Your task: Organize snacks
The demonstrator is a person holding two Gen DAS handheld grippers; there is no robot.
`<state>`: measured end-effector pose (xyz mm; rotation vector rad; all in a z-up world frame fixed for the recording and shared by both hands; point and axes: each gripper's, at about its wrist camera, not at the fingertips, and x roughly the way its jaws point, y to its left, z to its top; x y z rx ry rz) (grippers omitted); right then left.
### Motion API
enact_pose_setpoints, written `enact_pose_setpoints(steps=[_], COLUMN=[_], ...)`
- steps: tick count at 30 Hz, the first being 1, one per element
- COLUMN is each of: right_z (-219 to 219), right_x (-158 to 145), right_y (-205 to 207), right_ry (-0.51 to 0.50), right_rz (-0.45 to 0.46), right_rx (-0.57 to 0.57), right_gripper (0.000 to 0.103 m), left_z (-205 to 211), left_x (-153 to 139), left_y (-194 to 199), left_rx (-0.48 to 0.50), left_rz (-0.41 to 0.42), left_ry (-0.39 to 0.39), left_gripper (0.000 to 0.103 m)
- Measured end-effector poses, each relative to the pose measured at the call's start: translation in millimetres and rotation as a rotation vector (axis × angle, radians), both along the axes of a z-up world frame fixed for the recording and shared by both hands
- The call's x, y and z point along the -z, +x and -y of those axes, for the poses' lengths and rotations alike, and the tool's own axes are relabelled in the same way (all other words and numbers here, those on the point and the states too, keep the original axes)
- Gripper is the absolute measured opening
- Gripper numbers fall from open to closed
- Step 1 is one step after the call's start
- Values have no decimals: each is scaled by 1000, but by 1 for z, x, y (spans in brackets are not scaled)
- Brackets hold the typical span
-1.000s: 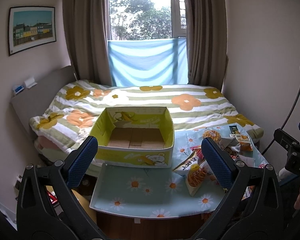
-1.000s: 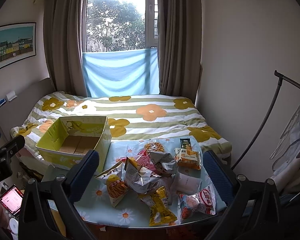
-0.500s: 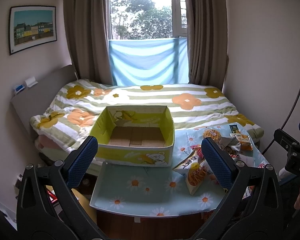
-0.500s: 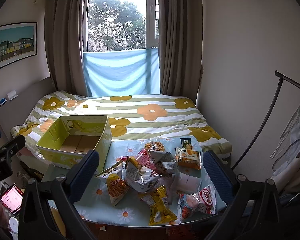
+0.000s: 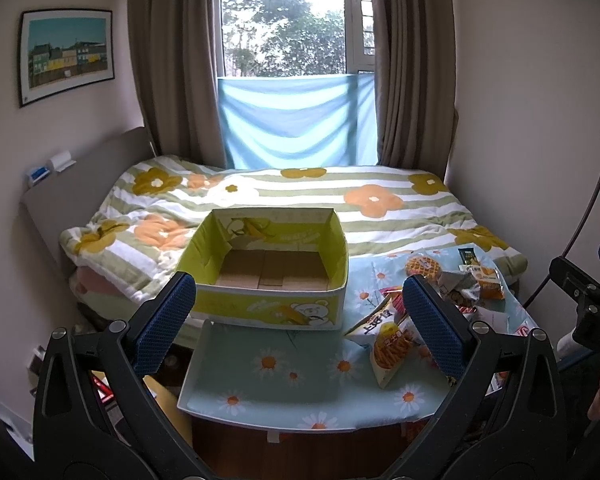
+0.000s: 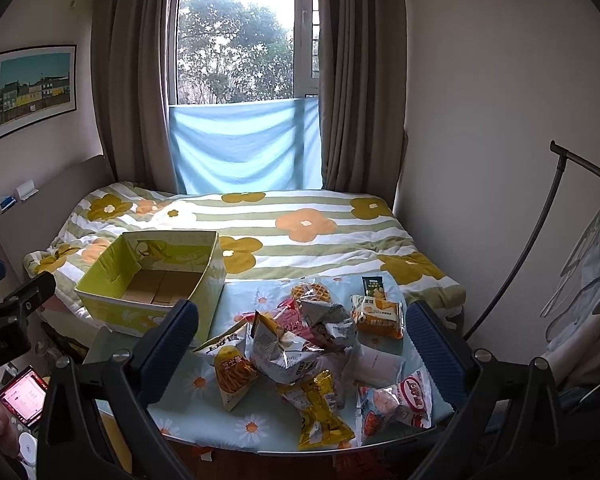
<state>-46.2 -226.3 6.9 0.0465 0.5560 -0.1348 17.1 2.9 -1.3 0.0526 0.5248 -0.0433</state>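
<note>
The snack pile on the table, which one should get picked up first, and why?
Probably the right gripper, open and empty, should reach down for the fries bag. It lies at the pile's edge nearest the empty yellow box, with nothing on top.

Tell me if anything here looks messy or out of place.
The snack packets lie in a loose heap on the right side of the floral table, some overlapping and crumpled. The yellow box beside them holds no snacks yet. Nothing looks spilled or broken.
</note>
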Motion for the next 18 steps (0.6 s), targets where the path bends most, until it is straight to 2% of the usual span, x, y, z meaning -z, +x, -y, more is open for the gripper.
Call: enact_pose_setpoints(steps=[4, 8, 12, 15, 18], right_z=[6, 12, 16, 18, 19], right_x=[2, 12, 28, 41, 60], right_y=[-1, 4, 10, 18, 29], right_ry=[11, 28, 54, 66, 39], right_rz=[8, -26, -71, -89, -110], right_rx=[-8, -11, -23, -73, -141], right_gripper=[103, 103, 103, 103, 103], left_z=[1, 5, 12, 15, 21], left_x=[5, 20, 47, 72, 96], left_y=[4, 11, 24, 33, 48], left_rx=[21, 73, 143, 194, 192], left_rz=[-23, -69, -152, -214, -291], left_ry=[-3, 8, -4, -38, -69], left_gripper=[102, 102, 102, 102, 102])
